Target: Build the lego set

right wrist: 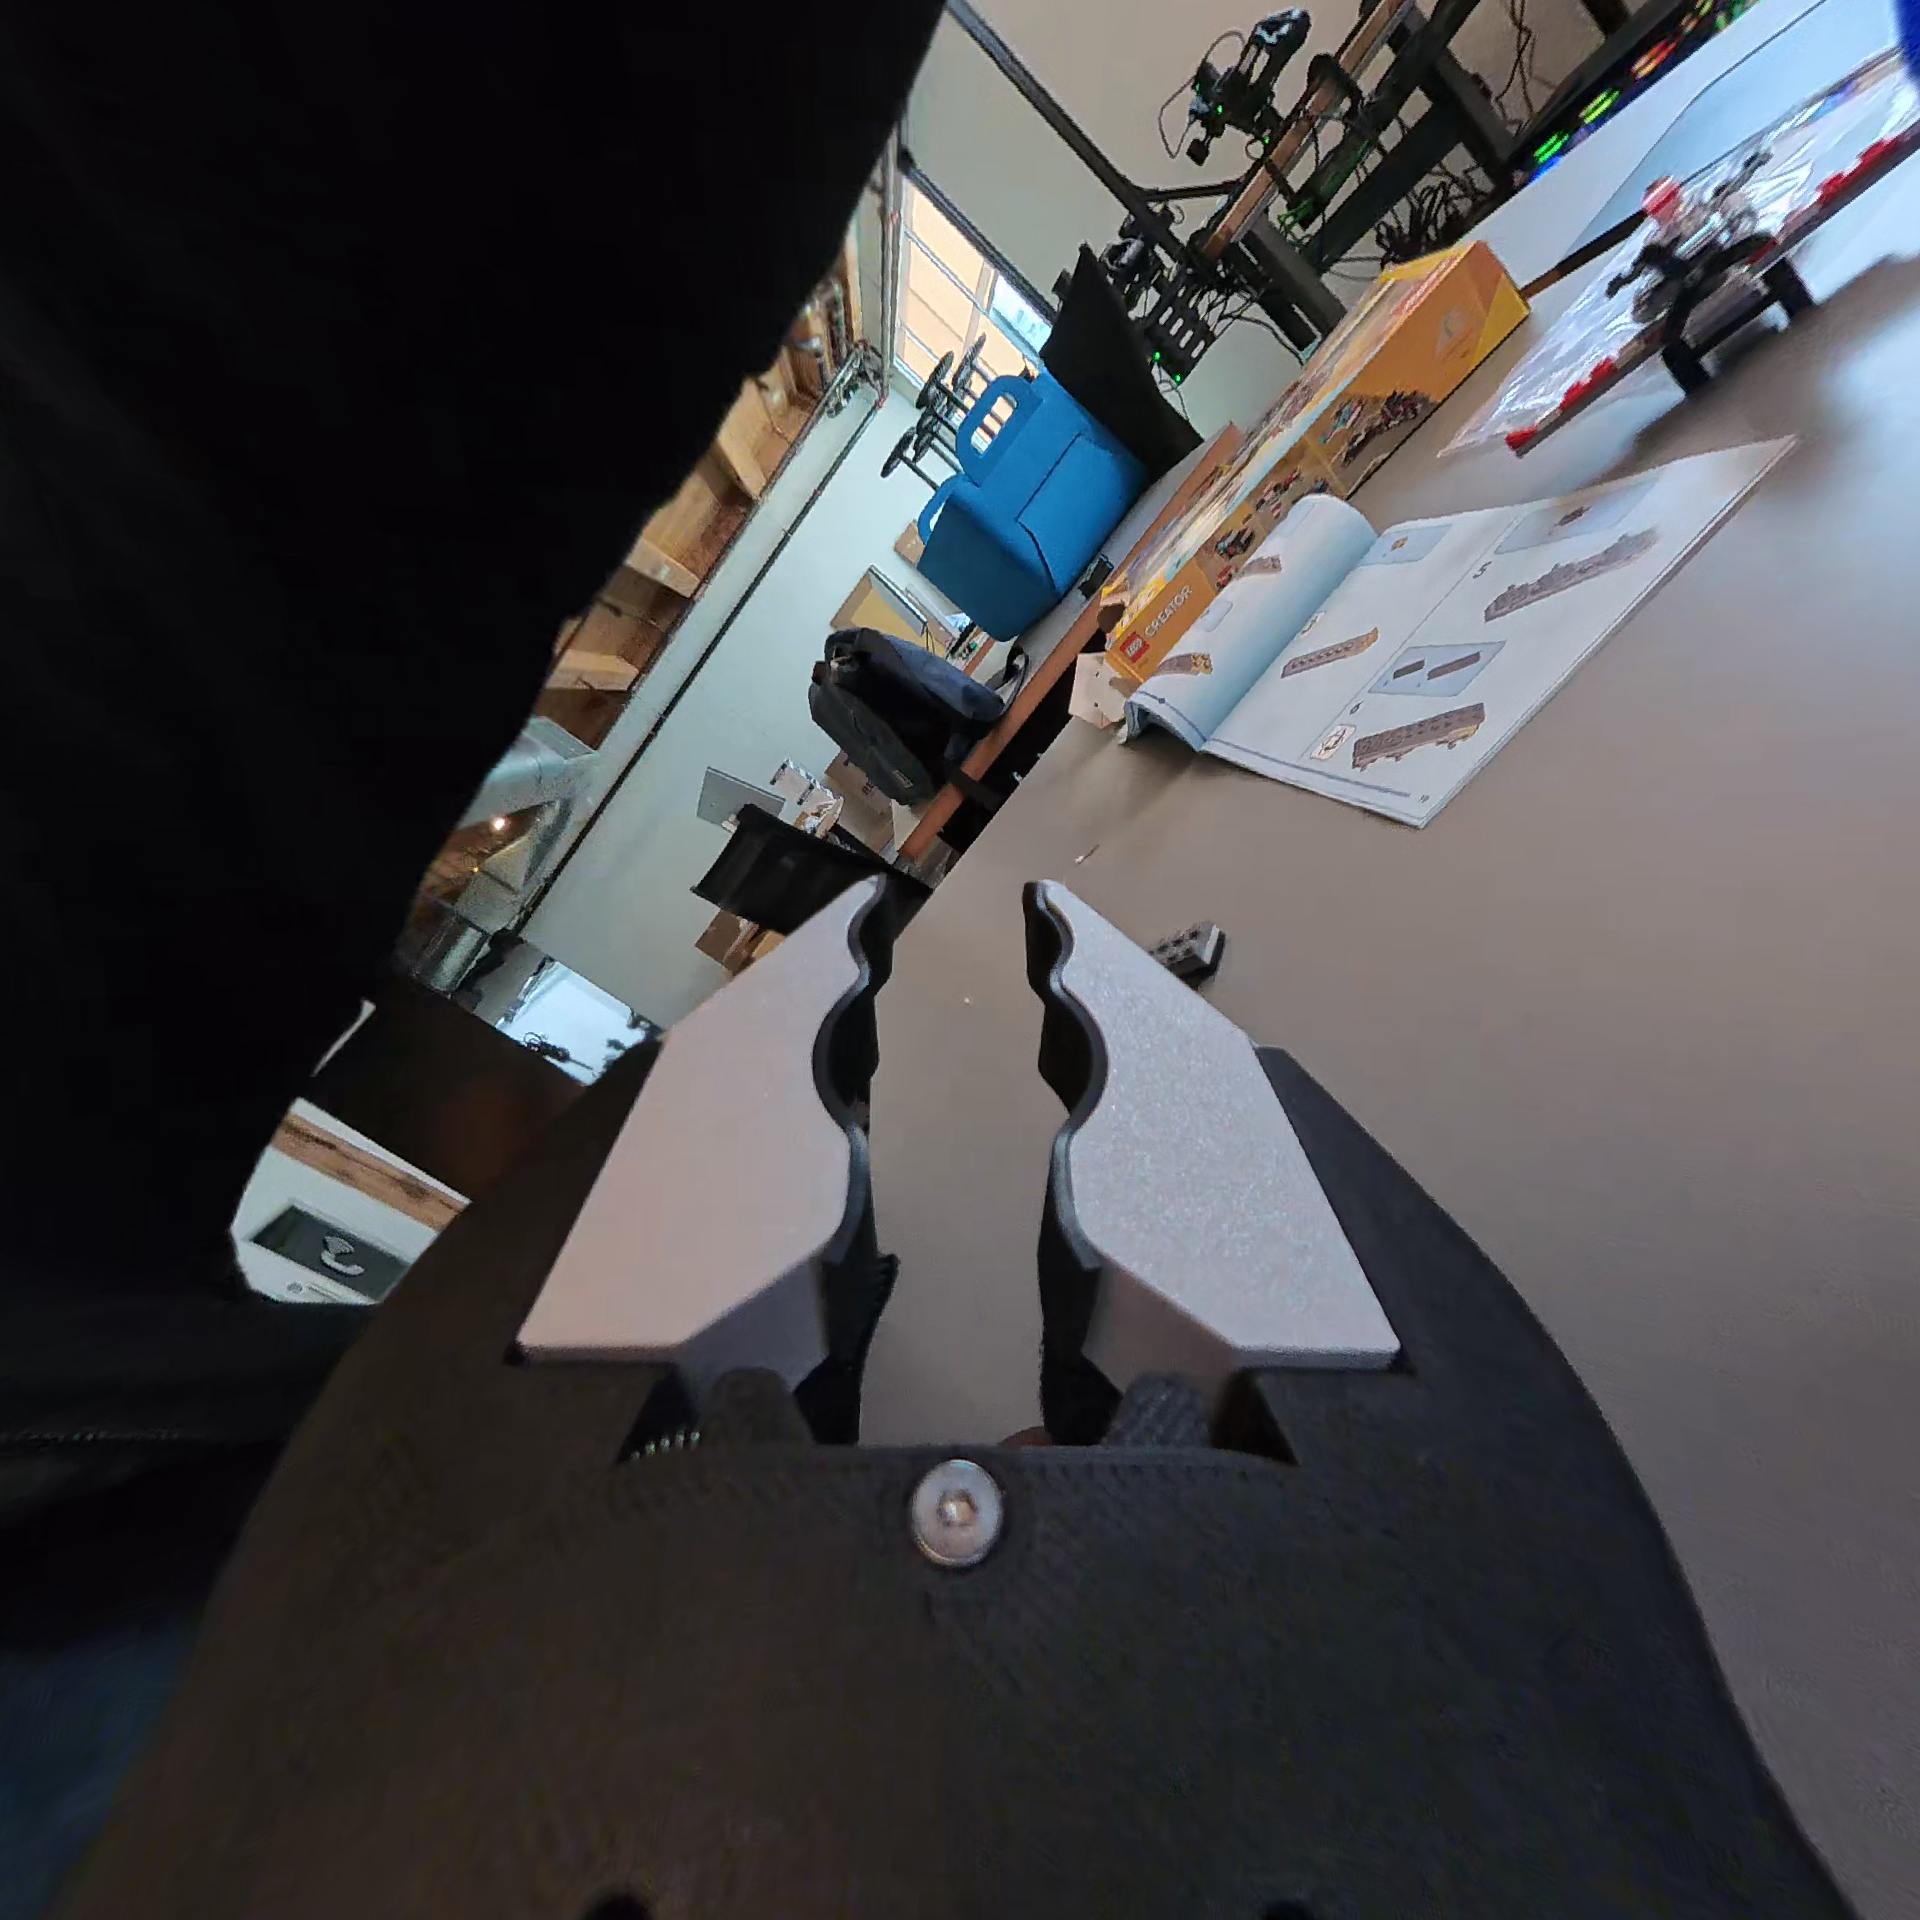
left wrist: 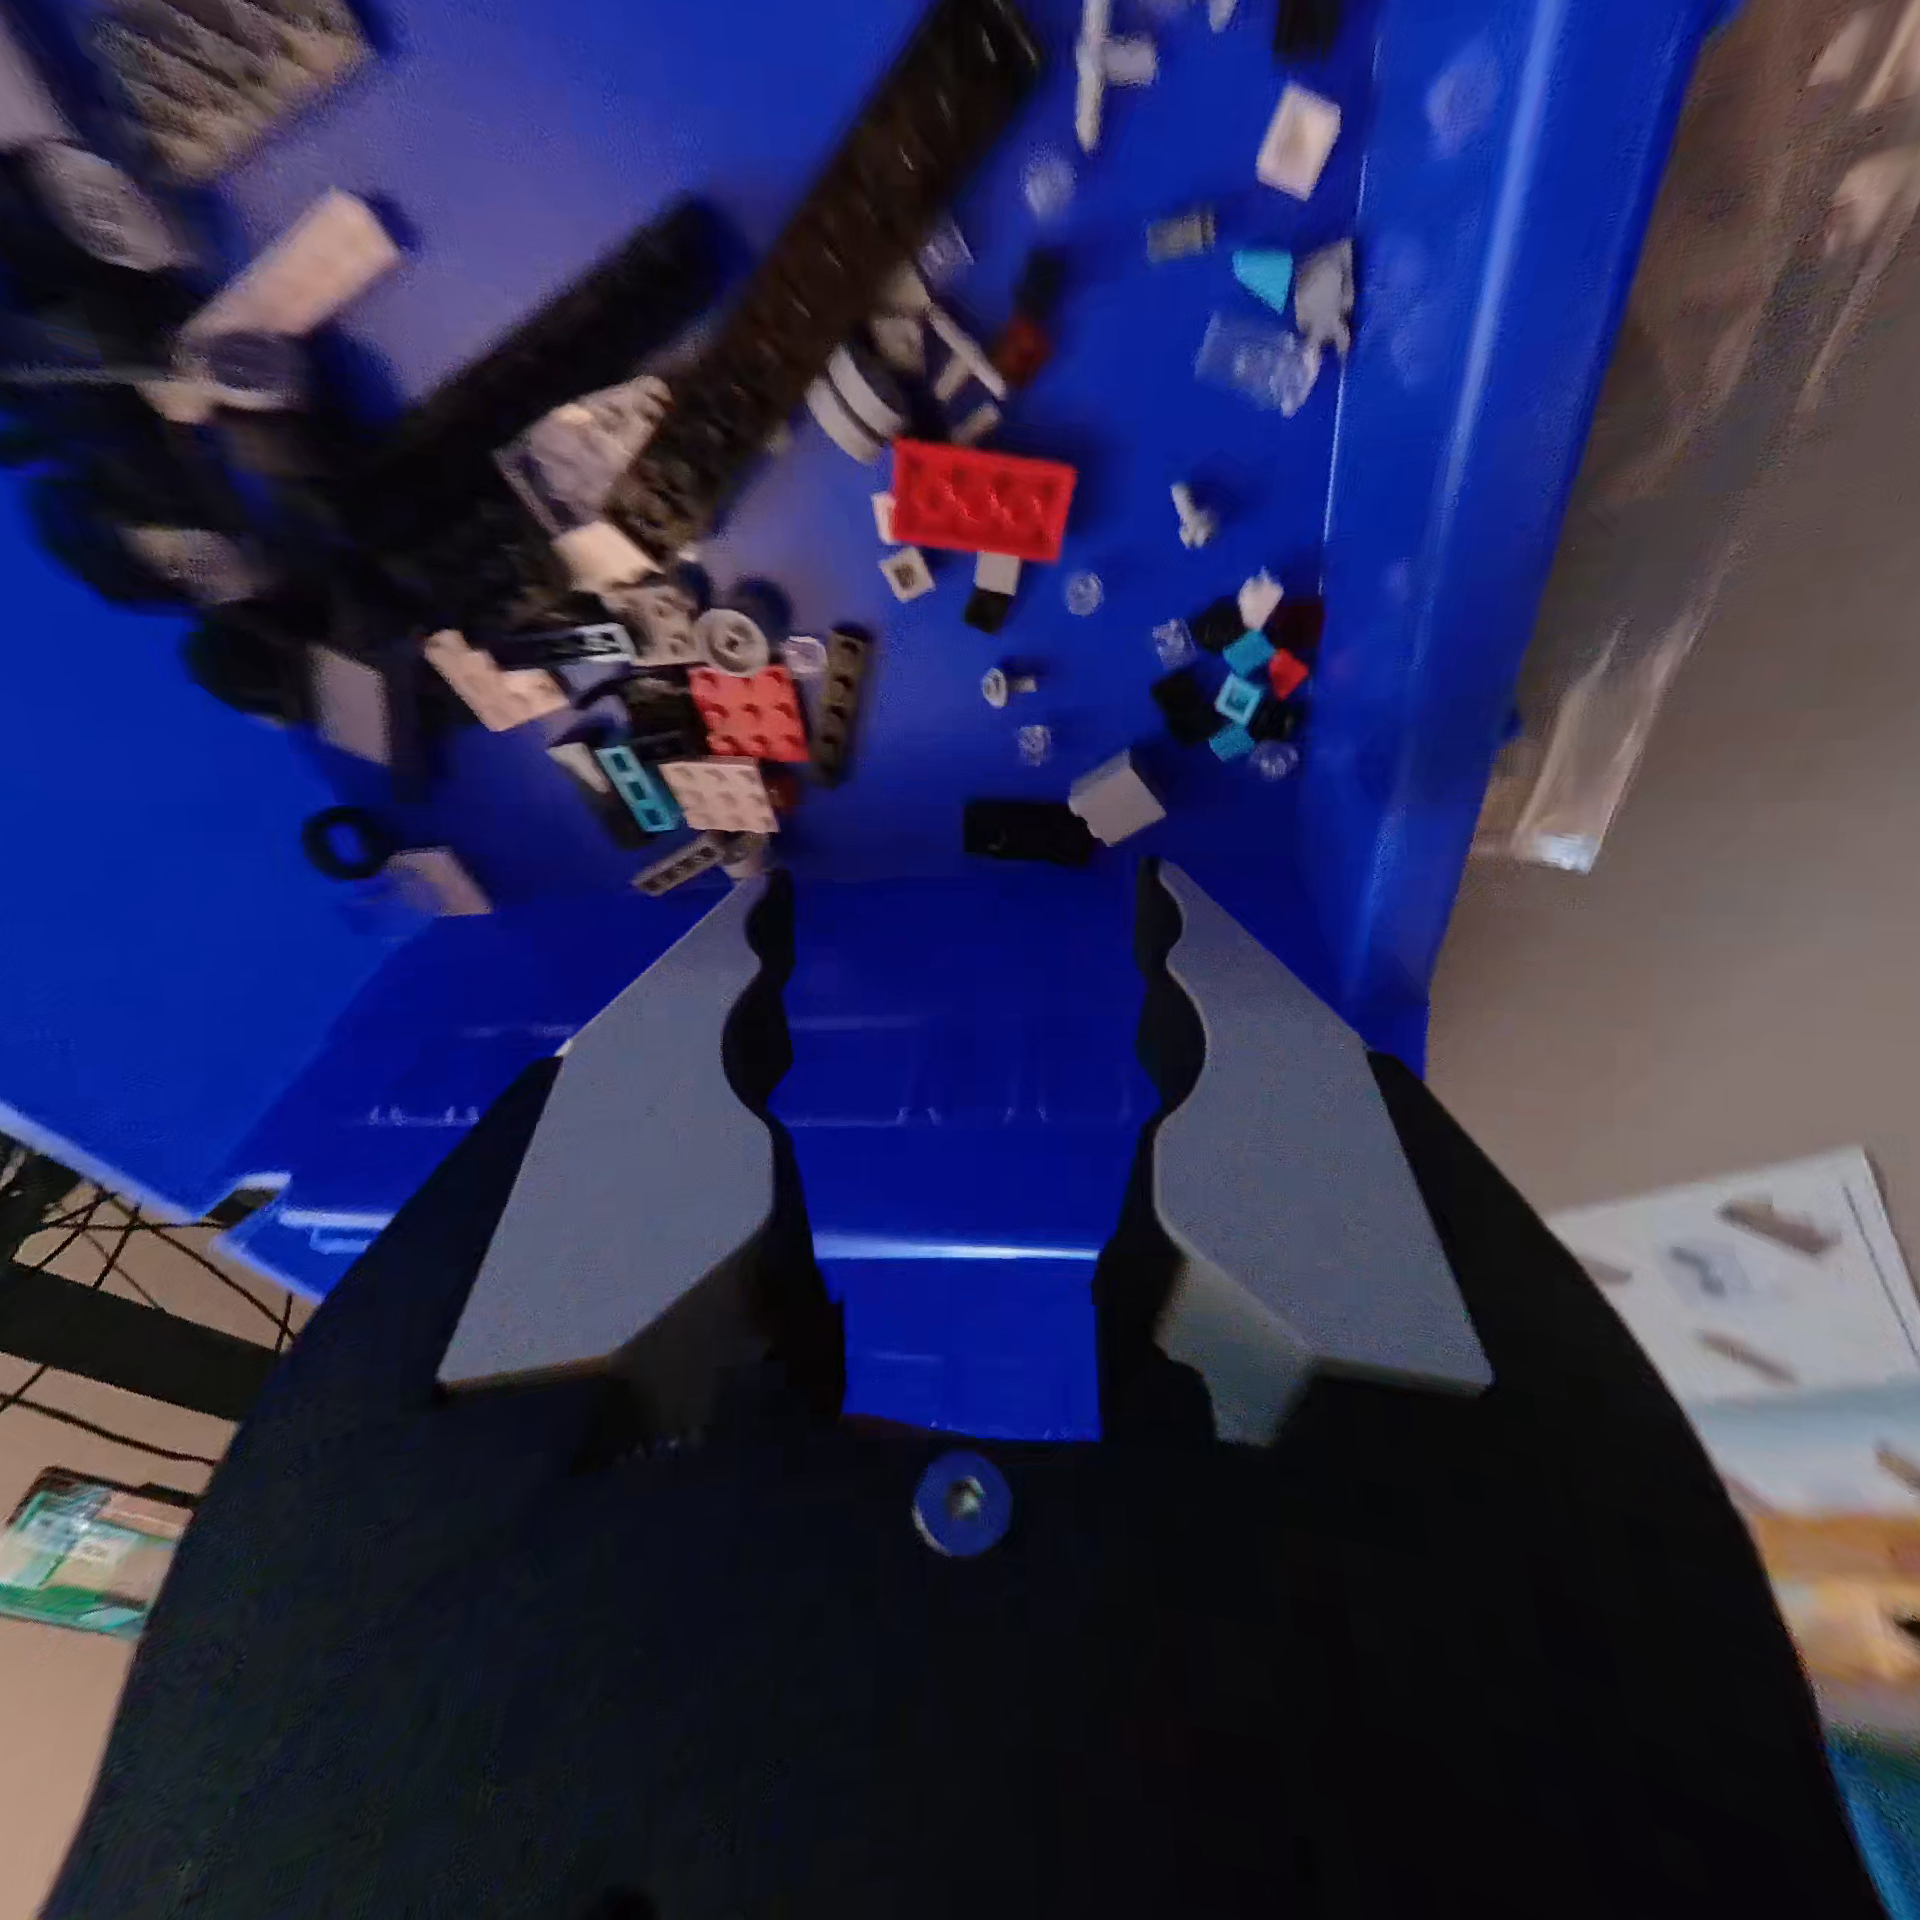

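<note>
Blue bin (left wrist: pixel 1392 520) holds loose lego pieces (left wrist: pixel 748 717), red plate (left wrist: pixel 982 499) mid-floor. Left gripper (left wrist: pixel 961 883) fingers spread, empty, over near wall. Right gripper (right wrist: pixel 956 894) fingers spread, empty, above bare counter (right wrist: pixel 1558 1143).

left hand-held gripper (left wrist: pixel 961 883): spread, empty | blue tray (left wrist: pixel 1392 582): loose lego pieces (left wrist: pixel 982 499)

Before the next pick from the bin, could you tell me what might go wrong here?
The left gripper is open over the blue bin, but its view is blurred, so aim may slip. The bricks lie heaped, so it could catch two. The right gripper, also open, sits near one dark brick and could knock it.
</note>
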A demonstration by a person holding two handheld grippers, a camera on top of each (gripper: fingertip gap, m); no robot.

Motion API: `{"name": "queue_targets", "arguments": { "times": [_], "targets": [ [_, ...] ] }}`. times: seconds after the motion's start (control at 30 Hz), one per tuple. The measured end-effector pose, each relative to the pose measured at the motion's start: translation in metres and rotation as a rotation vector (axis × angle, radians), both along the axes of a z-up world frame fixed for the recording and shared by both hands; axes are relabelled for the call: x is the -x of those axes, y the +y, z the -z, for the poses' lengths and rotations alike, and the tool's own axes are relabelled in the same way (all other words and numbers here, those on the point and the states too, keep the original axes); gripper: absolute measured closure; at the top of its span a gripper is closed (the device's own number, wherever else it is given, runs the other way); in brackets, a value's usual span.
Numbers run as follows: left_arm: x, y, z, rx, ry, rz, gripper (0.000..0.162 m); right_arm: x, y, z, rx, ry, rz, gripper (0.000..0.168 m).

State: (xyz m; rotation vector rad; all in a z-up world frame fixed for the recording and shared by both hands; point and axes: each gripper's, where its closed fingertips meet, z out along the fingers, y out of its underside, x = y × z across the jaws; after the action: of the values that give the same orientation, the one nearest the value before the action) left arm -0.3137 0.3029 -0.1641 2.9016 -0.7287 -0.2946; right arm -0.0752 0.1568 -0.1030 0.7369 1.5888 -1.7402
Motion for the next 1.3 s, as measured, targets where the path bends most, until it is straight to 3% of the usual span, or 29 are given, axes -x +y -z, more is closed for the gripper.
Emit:
{"name": "queue_targets", "arguments": {
  "times": [0.13, 0.27, 0.43, 0.77, 0.97, 1.3],
  "targets": [
    [0.009, -0.012, 0.019, 0.191, -0.022, 0.042, 0.095, 0.008, 0.007, -0.006, 0.027, -0.014, 0.020, 0.144],
    [0.011, -0.017, 0.033, 0.260, -0.038, 0.063, 0.098, 0.012, 0.011, -0.009, 0.043, -0.022, 0.033, 0.144],
    [0.005, -0.019, 0.044, 0.279, -0.062, 0.071, 0.106, 0.011, 0.010, -0.010, 0.046, -0.022, 0.033, 0.144],
    [0.006, -0.023, 0.044, 0.321, -0.023, 0.077, 0.106, 0.004, 0.005, -0.010, 0.042, -0.013, 0.014, 0.144],
    [-0.001, 0.002, 0.044, 0.154, -0.053, 0.024, 0.102, 0.004, 0.006, -0.011, 0.046, -0.013, 0.015, 0.144],
    [0.010, -0.020, 0.041, 0.261, -0.019, -0.004, 0.107, 0.005, 0.007, -0.012, 0.055, -0.025, 0.014, 0.144]
  ]
}}
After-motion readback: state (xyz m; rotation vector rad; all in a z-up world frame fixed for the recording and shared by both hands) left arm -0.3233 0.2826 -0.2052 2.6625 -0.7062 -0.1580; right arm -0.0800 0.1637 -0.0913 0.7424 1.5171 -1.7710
